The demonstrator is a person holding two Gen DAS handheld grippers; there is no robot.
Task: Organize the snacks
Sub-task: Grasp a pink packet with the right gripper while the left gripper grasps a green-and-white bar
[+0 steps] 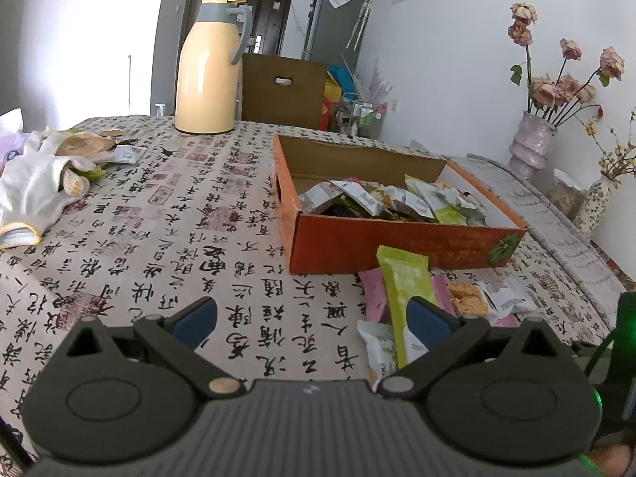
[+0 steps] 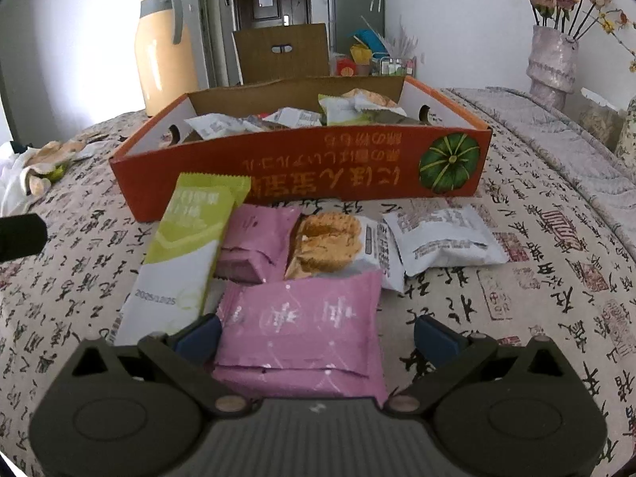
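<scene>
The orange box (image 2: 302, 167) across the middle of the right wrist frame already holds a heap of wrapped snacks (image 2: 294, 117), so the sorting looks partly done. About 5 packets lie loose on the counter (image 2: 516, 318) just below the box: a green packet (image 2: 187, 246) at centre left, 2 pink ones, a torn biscuit packet (image 2: 334, 246) and a white packet (image 2: 441, 238).

The right gripper (image 2: 316, 338) is spread wide, with the nearest pink packet (image 2: 302, 326) between its jaws, not clamped. The left gripper (image 1: 312, 324) is also wide and empty at the bottom of its frame.

Upper left stands a yellow thermos (image 1: 208, 67), a white glove (image 1: 35, 183) at left, a vase (image 1: 530, 143) at right; none blocks the way.
</scene>
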